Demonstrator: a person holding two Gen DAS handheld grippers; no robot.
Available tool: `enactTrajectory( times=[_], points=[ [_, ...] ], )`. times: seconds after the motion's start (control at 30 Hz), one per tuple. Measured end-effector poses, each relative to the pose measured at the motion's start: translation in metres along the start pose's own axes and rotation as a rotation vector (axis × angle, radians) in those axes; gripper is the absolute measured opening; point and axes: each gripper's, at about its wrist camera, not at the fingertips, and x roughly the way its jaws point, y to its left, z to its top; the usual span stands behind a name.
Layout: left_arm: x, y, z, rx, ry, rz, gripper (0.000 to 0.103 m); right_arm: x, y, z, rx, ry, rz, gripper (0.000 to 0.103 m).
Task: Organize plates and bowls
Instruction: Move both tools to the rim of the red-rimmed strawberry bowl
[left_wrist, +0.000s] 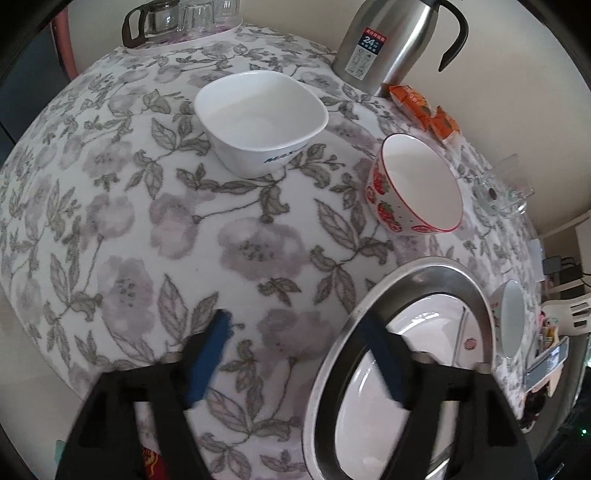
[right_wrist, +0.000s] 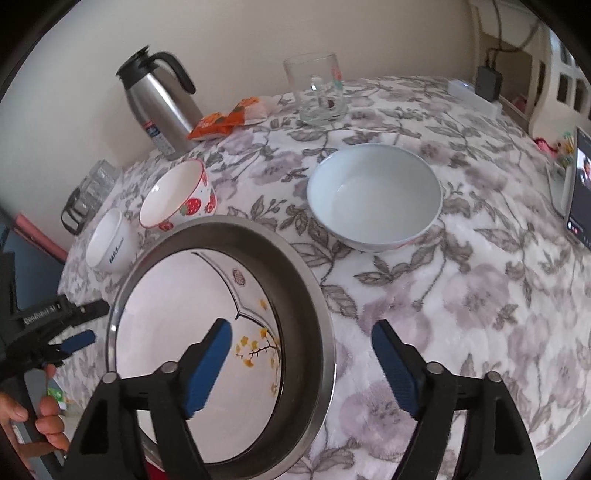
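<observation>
Left tongs: released, blue pads spread wide; one pad over the flowered cloth, the other over the steel pan's rim and the plate inside. Nothing pinched between them.
Right tongs: released too, jaws wide; left pad above the plate, right pad above bare cloth, the pan's near wall passing between them with no pad pressing on it.
Pan: round stainless-steel pan with a flat rim, sitting on the tabletop at its near edge.
Plate: white plate with a thin dark line, yellow blossoms and a small red seal, lying flat inside the pan.
Bowl 1: pale blue-white round bowl, upright, just beyond the pan on the right.
Bowl 2: white bowl with red strawberries and a red rim, upright, close behind the pan.
Bowl 3: white square-ish bowl with blue lettering, upright, left of the strawberry bowl, apart from it.
Tabletop: covered in white cloth with grey-mauve flowers.
Background: steel jug with black handle; orange snack packets beside it; clear glass mug (something small and dark inside, too small to tell).
Person: fingers at lower left of the right view.
</observation>
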Motion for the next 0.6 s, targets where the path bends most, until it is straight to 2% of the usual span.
enactTrajectory(
  times=[0.13, 0.2, 0.3, 0.43, 0.6],
  points=[
    [-0.003, -0.001, 0.001, 0.015, -0.037, 0.032, 0.086, -0.005, 0.006, 0.000, -0.041, -0.051, -0.026, 0.103],
    [-0.005, -0.001, 0.001, 0.019, -0.055, 0.045, 0.087, -0.011, 0.009, 0.001, -0.053, -0.094, -0.036, 0.103],
    [-0.009, 0.000, 0.003, 0.022, -0.087, 0.054, 0.095, -0.017, 0.011, 0.002, -0.067, -0.145, -0.042, 0.103],
    [-0.015, -0.002, 0.004, 0.033, -0.138, 0.057, 0.096, -0.024, 0.014, 0.003, -0.075, -0.218, -0.035, 0.103],
    [-0.024, -0.008, 0.005, 0.064, -0.209, 0.061, 0.096, -0.027, 0.018, 0.005, -0.072, -0.237, -0.026, 0.103]
  ],
)
